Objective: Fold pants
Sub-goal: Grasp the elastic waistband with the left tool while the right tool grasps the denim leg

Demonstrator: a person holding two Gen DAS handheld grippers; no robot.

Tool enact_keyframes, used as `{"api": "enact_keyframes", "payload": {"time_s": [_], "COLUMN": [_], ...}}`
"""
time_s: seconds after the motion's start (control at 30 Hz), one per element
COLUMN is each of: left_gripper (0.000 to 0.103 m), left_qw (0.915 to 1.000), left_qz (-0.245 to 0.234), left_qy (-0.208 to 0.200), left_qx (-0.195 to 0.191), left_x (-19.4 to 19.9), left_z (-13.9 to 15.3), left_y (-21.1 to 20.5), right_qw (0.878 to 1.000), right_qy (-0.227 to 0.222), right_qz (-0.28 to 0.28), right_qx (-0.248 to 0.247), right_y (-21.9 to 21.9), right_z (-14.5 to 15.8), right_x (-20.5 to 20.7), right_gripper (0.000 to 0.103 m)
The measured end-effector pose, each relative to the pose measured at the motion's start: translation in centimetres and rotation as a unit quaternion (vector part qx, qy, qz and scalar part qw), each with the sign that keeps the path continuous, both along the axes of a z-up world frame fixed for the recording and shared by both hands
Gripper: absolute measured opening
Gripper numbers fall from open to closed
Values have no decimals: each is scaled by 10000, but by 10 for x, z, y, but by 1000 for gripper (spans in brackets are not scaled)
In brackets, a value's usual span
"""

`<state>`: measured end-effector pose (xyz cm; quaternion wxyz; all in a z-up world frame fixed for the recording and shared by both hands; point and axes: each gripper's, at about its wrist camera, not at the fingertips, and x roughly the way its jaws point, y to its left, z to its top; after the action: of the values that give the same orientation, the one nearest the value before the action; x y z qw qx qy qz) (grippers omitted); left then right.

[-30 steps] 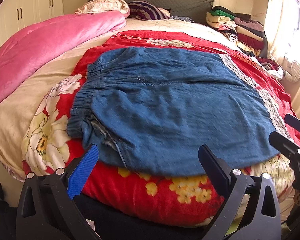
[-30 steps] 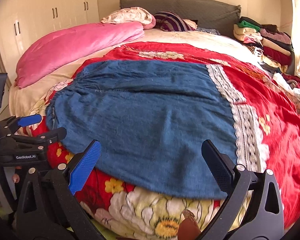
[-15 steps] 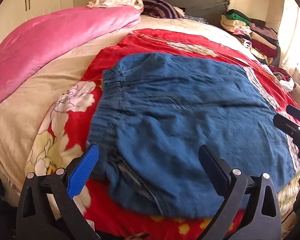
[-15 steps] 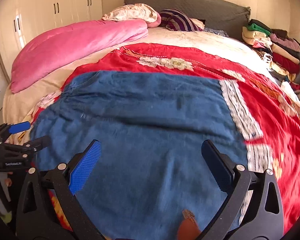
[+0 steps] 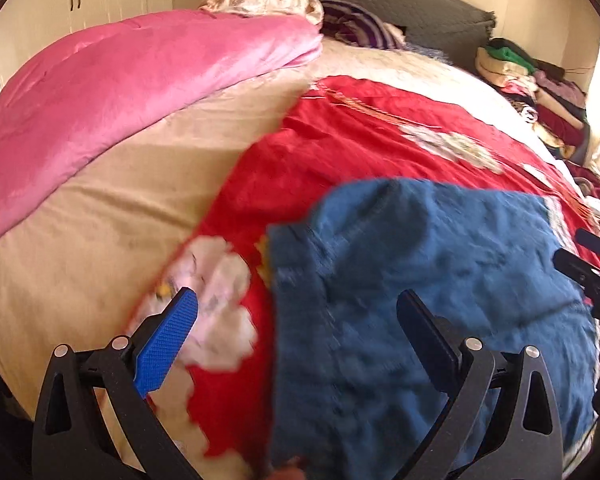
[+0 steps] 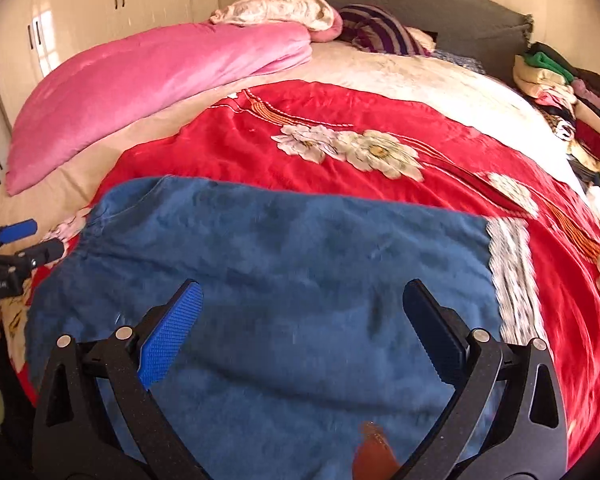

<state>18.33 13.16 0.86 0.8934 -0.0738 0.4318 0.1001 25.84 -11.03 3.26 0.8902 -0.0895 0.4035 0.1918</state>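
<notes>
While the bed (image 6: pixel 400 76) fills both views, a red flowered quilt (image 6: pixel 300 120) covers its near half, with a pink blanket (image 6: pixel 140 80) rolled along the far left and a pile of clothes (image 6: pixel 556 80) at the far right. On the quilt lie the blue pants (image 6: pixel 284 264), spread flat; their gathered waist end points left and a pale lace band (image 6: pixel 512 276) edges their right end. Both pairs of tongs hang just above the cloth. The left tongs (image 5: pixel 296 332) are spread wide over the waist edge, holding nothing, though this view is blurred. The right tongs (image 6: pixel 300 328) are likewise spread wide over the middle of the pants, holding nothing
</notes>
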Motion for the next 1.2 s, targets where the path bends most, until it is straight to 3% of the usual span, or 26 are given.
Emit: {"api": "enact_keyframes", "payload": {"time_s": [0.27,0.47,0.5,0.53,0.6,0.63,0.73,1.03,1.07,1.1,1.17,1.2], "left_gripper": [99,97,90,71,51,46,39,37,37,37,36,36], "left_qw": [9990,9984,9983,9981,9968,9970,9971,9938,9933,9928,9919,9917], "left_qz": [-207,-356,-408,-474,-676,-686,-737,-971,-1002,-1025,-1079,-1097], "left_qy": [382,438,409,384,302,253,57,-509,-539,-577,-628,-644], "left_qx": [-122,82,21,-50,-308,-270,-172,-171,-186,-207,-236,-191], "left_x": [50,68,69,70,69,68,62,24,21,17,10,7], "left_z": [-27,-43,-44,-44,-44,-43,-38,-8,-6,-4,0,1], "left_y": [21,15,16,15,14,13,7,0,-1,-2,-5,-7], "right_qw": [9976,9926,9917,9906,9892,9883,9859,9757,9745,9732,9700,9690], "right_qy": [-173,-73,-57,-28,17,15,-64,-295,-317,-323,-180,-121], "right_qz": [662,1038,1057,1086,1156,1198,1312,1760,1817,1880,2097,2170], "right_qx": [-118,-623,-735,-836,-899,-945,-1032,-1273,-1280,-1287,-1218,-1176], "right_y": [32,59,64,68,74,77,85,107,108,110,115,116], "right_z": [-2,-22,-27,-32,-38,-40,-42,-40,-40,-40,-42,-42], "right_x": [48,74,77,81,83,84,81,73,72,71,69,68], "right_gripper": [95,95,95,95,95,95,95,94,92,83,59,42]}}
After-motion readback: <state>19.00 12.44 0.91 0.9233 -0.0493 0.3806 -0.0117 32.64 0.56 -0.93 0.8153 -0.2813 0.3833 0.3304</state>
